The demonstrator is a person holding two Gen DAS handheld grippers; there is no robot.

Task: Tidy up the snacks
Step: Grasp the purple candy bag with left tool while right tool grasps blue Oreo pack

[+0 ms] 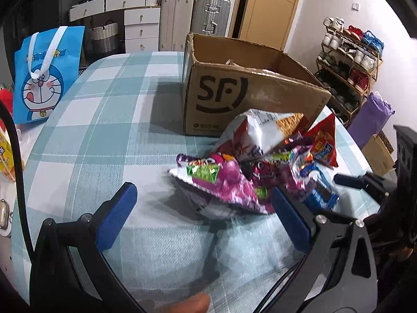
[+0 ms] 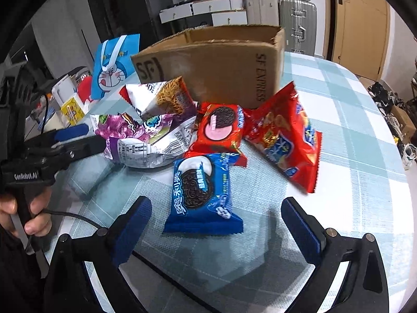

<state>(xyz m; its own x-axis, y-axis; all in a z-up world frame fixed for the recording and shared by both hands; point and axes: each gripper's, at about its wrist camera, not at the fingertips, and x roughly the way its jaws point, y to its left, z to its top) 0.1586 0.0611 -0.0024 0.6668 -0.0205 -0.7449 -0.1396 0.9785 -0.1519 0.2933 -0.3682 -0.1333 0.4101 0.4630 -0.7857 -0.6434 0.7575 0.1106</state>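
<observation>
A pile of snack packs lies on the checked tablecloth in front of an open SF cardboard box [image 1: 250,91] [image 2: 221,62]. A purple pack [image 1: 221,182] [image 2: 130,133] is nearest my left gripper [image 1: 202,200], which is open, its right pad beside that pack. A blue Oreo pack [image 2: 200,195] [image 1: 320,190] lies just ahead of my open, empty right gripper [image 2: 216,216]. A red Oreo pack [image 2: 221,127], a red chip bag [image 2: 286,135] [image 1: 323,140] and a white noodle-snack bag [image 2: 166,96] [image 1: 263,130] lie behind. The left gripper also shows in the right wrist view [image 2: 78,138].
A blue Doraemon bag [image 1: 41,75] [image 2: 114,67] stands at the table's left edge. A yellow box [image 2: 71,110] and a white jug [image 2: 65,86] sit beyond it. Suitcases [image 1: 211,15], drawers and a shoe rack [image 1: 349,60] stand around the room.
</observation>
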